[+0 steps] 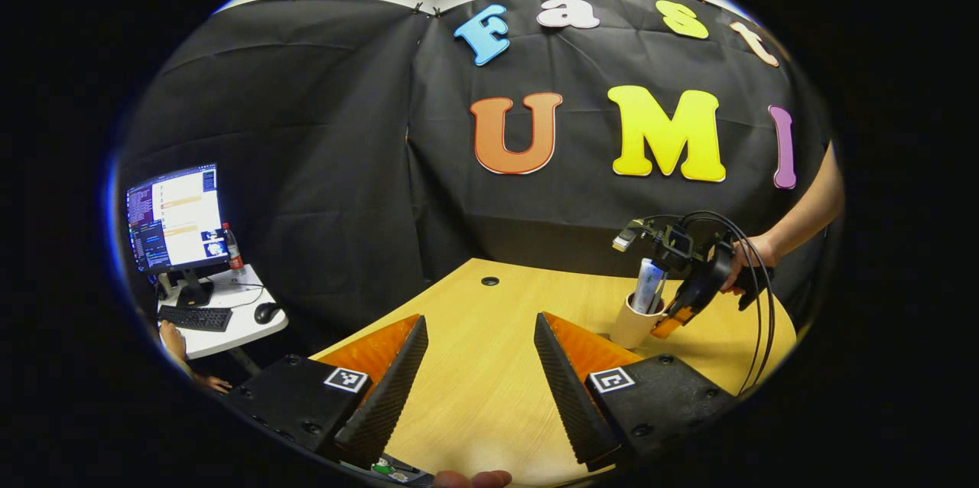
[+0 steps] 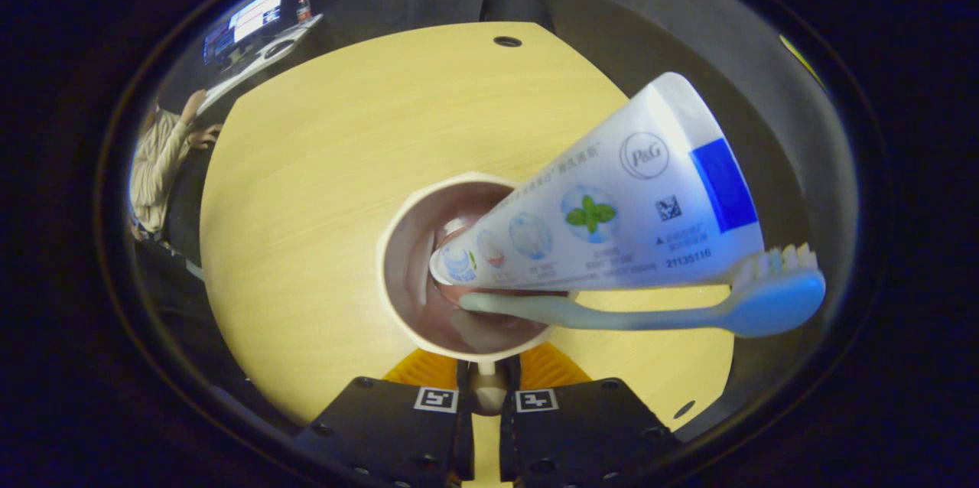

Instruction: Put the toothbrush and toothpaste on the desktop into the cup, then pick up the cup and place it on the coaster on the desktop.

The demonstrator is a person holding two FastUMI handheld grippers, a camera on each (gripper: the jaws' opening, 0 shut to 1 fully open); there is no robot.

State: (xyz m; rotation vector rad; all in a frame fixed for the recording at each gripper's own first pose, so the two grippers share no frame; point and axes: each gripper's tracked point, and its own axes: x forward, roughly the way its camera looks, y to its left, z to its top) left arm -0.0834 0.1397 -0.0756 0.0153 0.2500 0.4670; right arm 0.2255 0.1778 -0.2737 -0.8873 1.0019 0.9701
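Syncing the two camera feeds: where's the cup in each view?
Left gripper view: cup stands right of centre on the desk, toothpaste tube sticking up out of it, right gripper at its side.
Right gripper view: cup seen from above at centre, just past the near-closed fingers, which grip something at its near rim; tube and toothbrush inside.
Shared landmark: round hole in the desk.

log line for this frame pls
phase: cup grasp | toothpaste, toothbrush: in cup | right gripper: jaws shut on cup | left gripper: open, idle
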